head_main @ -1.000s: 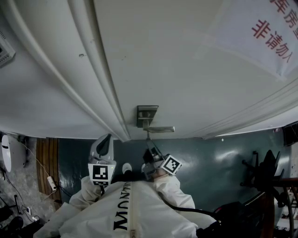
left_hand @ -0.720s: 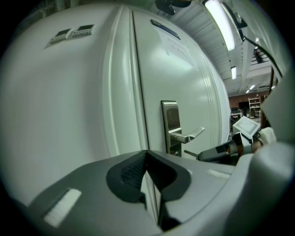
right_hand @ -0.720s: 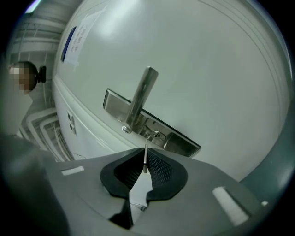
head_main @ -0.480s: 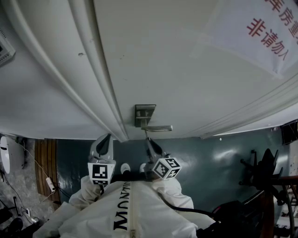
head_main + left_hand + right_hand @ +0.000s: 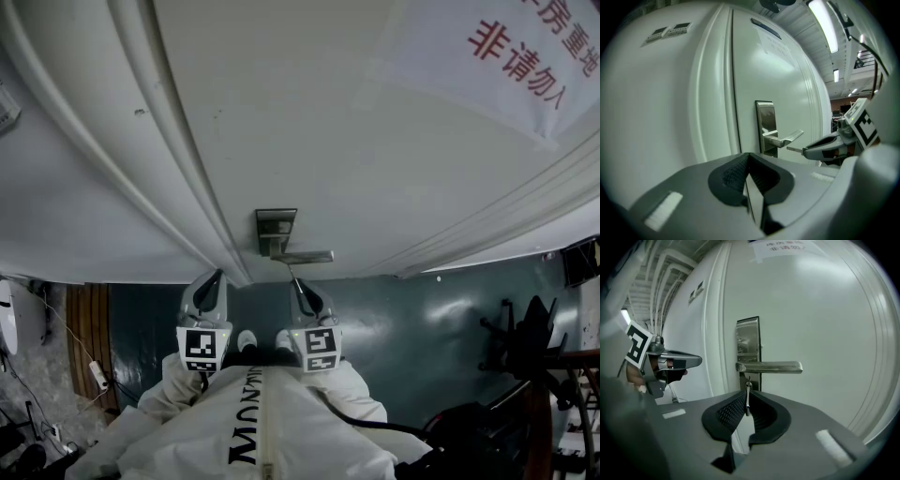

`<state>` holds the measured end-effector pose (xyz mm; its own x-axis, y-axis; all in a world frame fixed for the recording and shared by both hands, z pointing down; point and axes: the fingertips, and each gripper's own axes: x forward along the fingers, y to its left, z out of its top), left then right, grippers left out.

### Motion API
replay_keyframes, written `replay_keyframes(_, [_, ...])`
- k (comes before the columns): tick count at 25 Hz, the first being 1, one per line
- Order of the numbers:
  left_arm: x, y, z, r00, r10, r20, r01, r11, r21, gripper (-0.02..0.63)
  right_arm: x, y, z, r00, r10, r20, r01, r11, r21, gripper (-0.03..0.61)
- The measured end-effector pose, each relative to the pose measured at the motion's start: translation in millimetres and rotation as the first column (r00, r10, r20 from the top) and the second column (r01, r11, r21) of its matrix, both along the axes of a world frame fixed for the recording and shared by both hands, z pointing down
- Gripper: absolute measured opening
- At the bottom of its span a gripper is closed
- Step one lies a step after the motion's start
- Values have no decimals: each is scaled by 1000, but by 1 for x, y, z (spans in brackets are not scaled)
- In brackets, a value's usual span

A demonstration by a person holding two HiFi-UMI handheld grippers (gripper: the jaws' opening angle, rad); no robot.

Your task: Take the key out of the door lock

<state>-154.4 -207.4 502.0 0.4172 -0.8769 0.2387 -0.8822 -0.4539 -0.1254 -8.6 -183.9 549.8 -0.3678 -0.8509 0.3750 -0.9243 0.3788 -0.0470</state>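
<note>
A steel lock plate (image 5: 275, 228) with a lever handle (image 5: 305, 256) sits on the white door (image 5: 309, 112). My right gripper (image 5: 298, 284) is just below the handle, shut on a thin metal key (image 5: 748, 397) that stands edge-on between its pads. In the left gripper view the key's blade (image 5: 794, 149) juts from the right gripper (image 5: 813, 150) with a small gap to the lock plate (image 5: 766, 126). My left gripper (image 5: 211, 289) hangs to the left by the door frame, jaws together, holding nothing.
A white sign with red characters (image 5: 511, 52) hangs on the door at upper right. The door frame's mouldings (image 5: 178, 178) run left of the lock. Dark green floor (image 5: 422, 319) lies below, with dark furniture (image 5: 534, 356) at the right and cables (image 5: 56, 319) at the left.
My right gripper has rolled, so its marker cube now faces the camera squarely, and it has lifted slightly under the handle. The left gripper has stayed put.
</note>
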Motion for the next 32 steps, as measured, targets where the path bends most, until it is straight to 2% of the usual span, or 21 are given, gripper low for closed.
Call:
replay_keyframes(3, [4,1,1,1000,-14,7,14,1000,1,0,3,1,-2,999,-15,-28,15,1000,11,23])
replay_keyframes(13, [16,12,2,996,-86,28,86,996,6,0,14,4,-6,997,-83,9,83,997,6,23])
replay_keyframes(18, [13,21,2,995,-100,14,100,995,8,0,11,11,-9,995,-95,39,94,995,11,23])
replay_keyframes(26, [13,61,-13,1000,-6,5,5,998,56,0,7,55,-29,999,-30,16,30,999,42,23])
replay_keyframes(32, [-15,120,-18,999,18,-42,-15,997,74,0,-6,111,-36,999,52,12,-53,997,59,23])
